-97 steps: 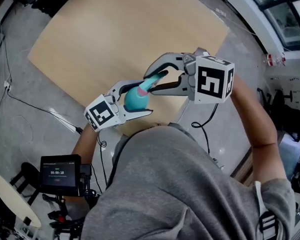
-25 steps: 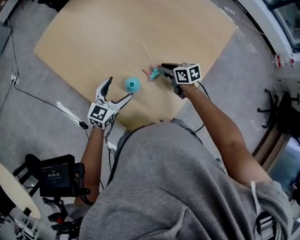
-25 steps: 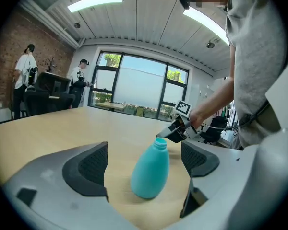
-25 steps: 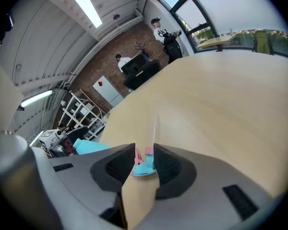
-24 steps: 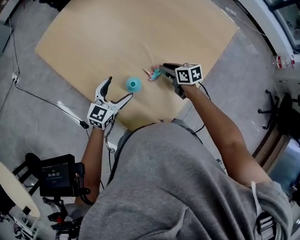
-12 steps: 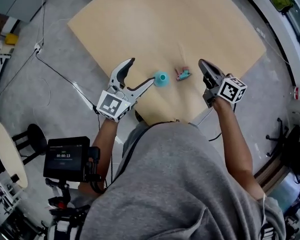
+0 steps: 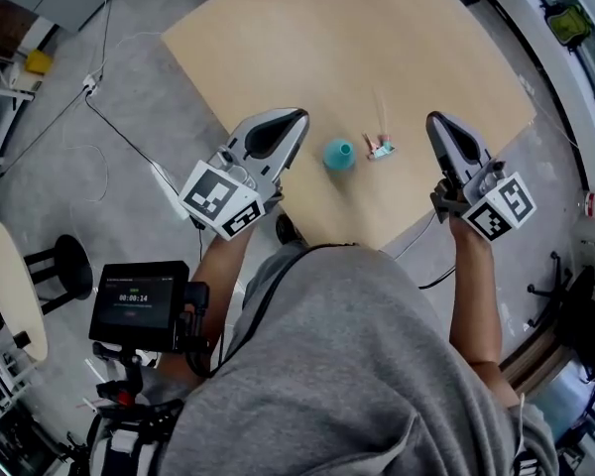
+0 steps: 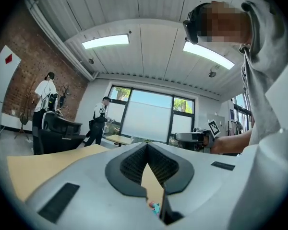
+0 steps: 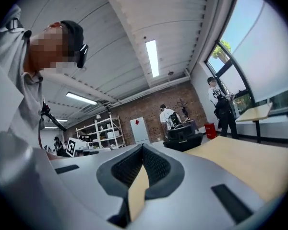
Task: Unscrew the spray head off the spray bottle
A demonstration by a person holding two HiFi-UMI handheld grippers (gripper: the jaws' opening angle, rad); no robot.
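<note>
Since a second ago you have drawn both hands back toward your body: the right tongs (image 7: 434,119) have come off the spray head (image 7: 381,149), and the left tongs (image 7: 297,117), then spread wide beside the spray bottle (image 7: 338,154), have just been closing with nothing between them. Wooden counter (image 7: 307,28) fills the upper head view, near edge by your chest. Left tongs now pressed together and empty; in the left gripper view (image 8: 147,145) the tips meet, and a sliver of the teal bottle (image 8: 156,208) shows through the gap lower down. Right tongs likewise pressed together on nothing, tips meeting in the right gripper view (image 9: 143,147). Bottle stands upright on the counter between the two tongs, nearer the left, touching neither, neck bare. Spray head lies on the counter just beside the bottle on its right, apart from it.
</note>
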